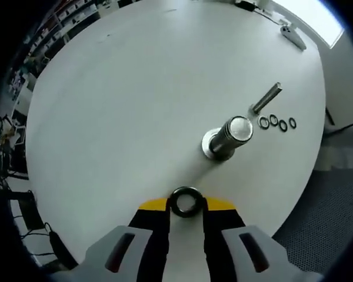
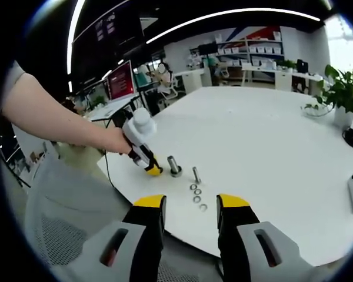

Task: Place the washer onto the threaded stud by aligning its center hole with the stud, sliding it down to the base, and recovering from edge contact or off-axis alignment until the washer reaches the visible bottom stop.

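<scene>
Right gripper (image 2: pixel 191 212) open, hovering off table (image 2: pixel 270 141) near edge. Left gripper (image 2: pixel 153 170) held by hand (image 2: pixel 116 141), tip just left of stud (image 2: pixel 175 165). Bolt (image 2: pixel 196 174) + washers (image 2: pixel 196 198) right of stud.

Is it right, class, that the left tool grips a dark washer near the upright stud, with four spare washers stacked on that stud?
Not quite. The left tool does grip the washer near the stud, but the spare washers lie in a row on the table, as the left gripper view shows.
</scene>
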### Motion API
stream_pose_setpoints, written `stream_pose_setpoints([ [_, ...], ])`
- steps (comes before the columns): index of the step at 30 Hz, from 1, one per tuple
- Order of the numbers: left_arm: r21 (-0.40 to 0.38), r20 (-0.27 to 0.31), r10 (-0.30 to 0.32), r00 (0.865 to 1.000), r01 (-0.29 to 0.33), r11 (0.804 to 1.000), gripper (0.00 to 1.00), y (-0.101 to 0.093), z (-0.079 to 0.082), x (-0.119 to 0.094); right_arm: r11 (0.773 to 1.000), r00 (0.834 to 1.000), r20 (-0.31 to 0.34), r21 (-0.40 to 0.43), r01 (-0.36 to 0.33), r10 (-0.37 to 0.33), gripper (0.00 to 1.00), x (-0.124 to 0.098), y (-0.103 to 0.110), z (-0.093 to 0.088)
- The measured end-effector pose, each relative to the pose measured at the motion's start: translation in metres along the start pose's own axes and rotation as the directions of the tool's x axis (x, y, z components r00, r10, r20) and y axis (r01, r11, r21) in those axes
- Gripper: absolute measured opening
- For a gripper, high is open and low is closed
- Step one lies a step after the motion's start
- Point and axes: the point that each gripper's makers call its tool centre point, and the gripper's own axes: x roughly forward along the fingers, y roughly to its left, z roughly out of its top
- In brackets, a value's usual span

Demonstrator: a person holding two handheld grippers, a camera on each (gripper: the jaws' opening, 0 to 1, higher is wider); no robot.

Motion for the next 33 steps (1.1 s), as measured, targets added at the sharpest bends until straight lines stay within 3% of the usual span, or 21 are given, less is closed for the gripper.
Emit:
stream_pose_setpoints([
  [18, 0.019, 0.036, -0.013, 0.999, 0.012, 1.0, 0.19, -0.002, 0.013, -0.015, 1.0, 1.0, -0.002, -0.007, 0.001, -0.001, 0.36, 0.0, 0.0, 0.0],
  [33, 0.039, 0.13, -0.014, 0.991, 0.009, 0.999, 0.19, 0.002, 0.041, -0.052, 1.0, 1.0, -0.005, -0.016, -0.003, 0.003, 0.36, 0.0, 0.001, -0.001],
])
